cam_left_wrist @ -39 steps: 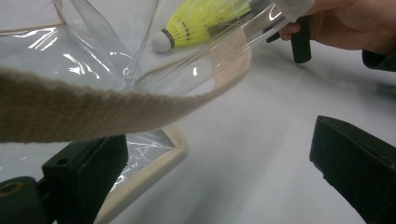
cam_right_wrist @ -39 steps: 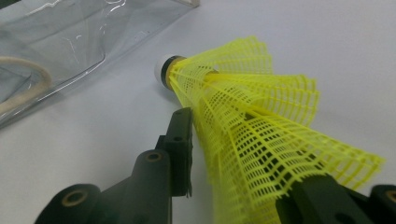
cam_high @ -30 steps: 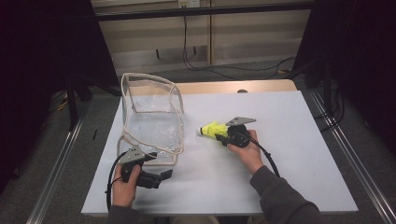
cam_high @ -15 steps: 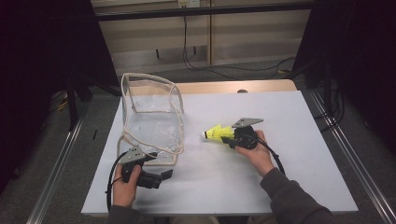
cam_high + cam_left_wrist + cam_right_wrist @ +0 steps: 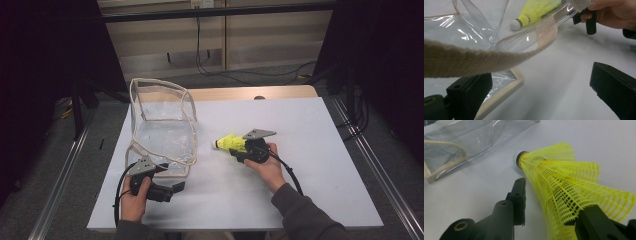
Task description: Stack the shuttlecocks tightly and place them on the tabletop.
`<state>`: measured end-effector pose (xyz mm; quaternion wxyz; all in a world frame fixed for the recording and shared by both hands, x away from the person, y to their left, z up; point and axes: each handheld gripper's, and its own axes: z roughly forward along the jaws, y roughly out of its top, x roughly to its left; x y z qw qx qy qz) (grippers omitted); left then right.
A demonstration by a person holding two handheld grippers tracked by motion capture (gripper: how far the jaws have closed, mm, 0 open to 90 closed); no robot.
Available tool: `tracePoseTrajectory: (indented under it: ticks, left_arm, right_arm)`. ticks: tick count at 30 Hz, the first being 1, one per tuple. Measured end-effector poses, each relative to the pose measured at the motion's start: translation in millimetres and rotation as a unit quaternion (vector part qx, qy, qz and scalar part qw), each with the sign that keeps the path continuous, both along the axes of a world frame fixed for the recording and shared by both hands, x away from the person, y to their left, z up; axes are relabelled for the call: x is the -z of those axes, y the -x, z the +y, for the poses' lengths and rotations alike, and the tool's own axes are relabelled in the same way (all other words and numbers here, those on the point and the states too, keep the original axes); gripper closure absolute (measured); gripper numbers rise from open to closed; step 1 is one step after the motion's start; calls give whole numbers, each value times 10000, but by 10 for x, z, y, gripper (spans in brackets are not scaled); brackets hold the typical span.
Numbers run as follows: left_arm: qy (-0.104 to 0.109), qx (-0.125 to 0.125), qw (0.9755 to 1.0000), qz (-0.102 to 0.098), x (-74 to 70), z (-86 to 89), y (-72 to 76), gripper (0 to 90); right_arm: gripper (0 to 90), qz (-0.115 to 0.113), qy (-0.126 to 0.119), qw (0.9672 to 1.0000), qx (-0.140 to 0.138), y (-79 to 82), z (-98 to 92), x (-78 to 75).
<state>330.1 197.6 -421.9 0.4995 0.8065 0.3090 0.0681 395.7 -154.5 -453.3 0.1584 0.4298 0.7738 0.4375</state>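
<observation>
A yellow mesh shuttlecock (image 5: 230, 143) (image 5: 534, 11) (image 5: 564, 182) with a white cork lies on the white table (image 5: 310, 125), its cork pointing left toward a clear plastic bag (image 5: 162, 125) (image 5: 461, 137). My right gripper (image 5: 236, 150) (image 5: 551, 197) has the skirt between its jaws, which have just been opening. The left jaw stands apart from the mesh. My left gripper (image 5: 177, 189) (image 5: 539, 80) is open at the bag's near corner. The bag's beige strap (image 5: 486, 57) crosses above its left jaw.
The bag (image 5: 461, 32) stands upright on the table's left half, mouth upward, with beige trim. A wooden strip (image 5: 250, 93) runs along the table's far edge. Metal rails flank both sides, and cables lie on the floor behind.
The right hand with the shuttlecock has shifted slightly toward the near edge. The left hand and the bag have stayed put.
</observation>
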Motion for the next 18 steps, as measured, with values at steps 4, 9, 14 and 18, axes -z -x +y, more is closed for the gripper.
tracePoseTrajectory:
  ticks: [4,9,14,18]
  left_arm:
    - [2,0,10000,-1,1,0,-1,42]
    - [-1,-2,10000,-6,1,1,-2,42]
    - [22,5,10000,-4,3,4,-3,42]
    - [38,-15,10000,-13,3,7,-3,42]
  right_arm:
    - [638,-97,95,9998,140,-25,29,15]
    - [693,-65,69,9997,220,-70,36,35]
    - [807,-46,112,9998,150,-114,48,26]
    - [822,-51,180,9998,91,-133,54,4]
